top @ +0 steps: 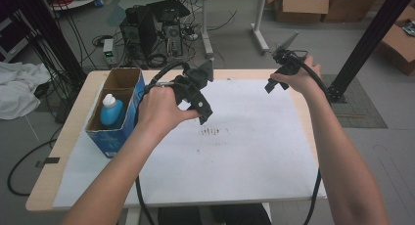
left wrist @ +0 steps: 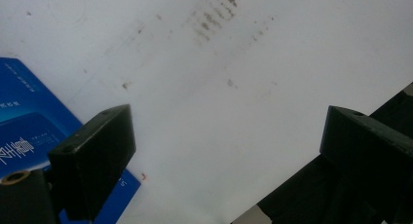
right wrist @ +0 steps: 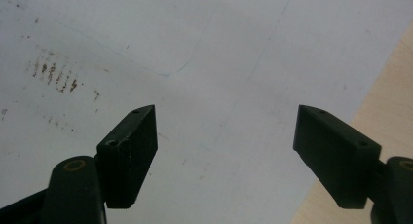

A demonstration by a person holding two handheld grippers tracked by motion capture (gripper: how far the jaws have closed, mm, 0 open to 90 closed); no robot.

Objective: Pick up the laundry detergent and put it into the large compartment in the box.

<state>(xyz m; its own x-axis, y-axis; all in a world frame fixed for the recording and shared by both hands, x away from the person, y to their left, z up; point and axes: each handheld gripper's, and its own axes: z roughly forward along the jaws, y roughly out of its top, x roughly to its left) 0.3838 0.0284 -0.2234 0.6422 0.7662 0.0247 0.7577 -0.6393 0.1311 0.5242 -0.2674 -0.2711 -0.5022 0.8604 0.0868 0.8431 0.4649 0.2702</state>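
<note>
your left gripper hangs just above the white sheet, a little right of the blue box, and its jaws stand wide apart with nothing but bare paper between them. in the left gripper view the blue box shows at the left edge with white characters printed on its side, too small and slanted for you to read. that box is open at the top and split into two compartments: the nearer one holds a blue bottle with a white cap, standing upright, and the farther one shows only brown cardboard inside. a patch of small brown smudges marks the sheet just in front of your left gripper; it is staining, not writing. your right gripper is held up over the far right part of the sheet, well apart from the box, and its jaws are released too, spread wide over plain paper in the right gripper view, with the wooden table edge showing at the right. a faint blue pen line curves across the paper there, with no letters on it.
</note>
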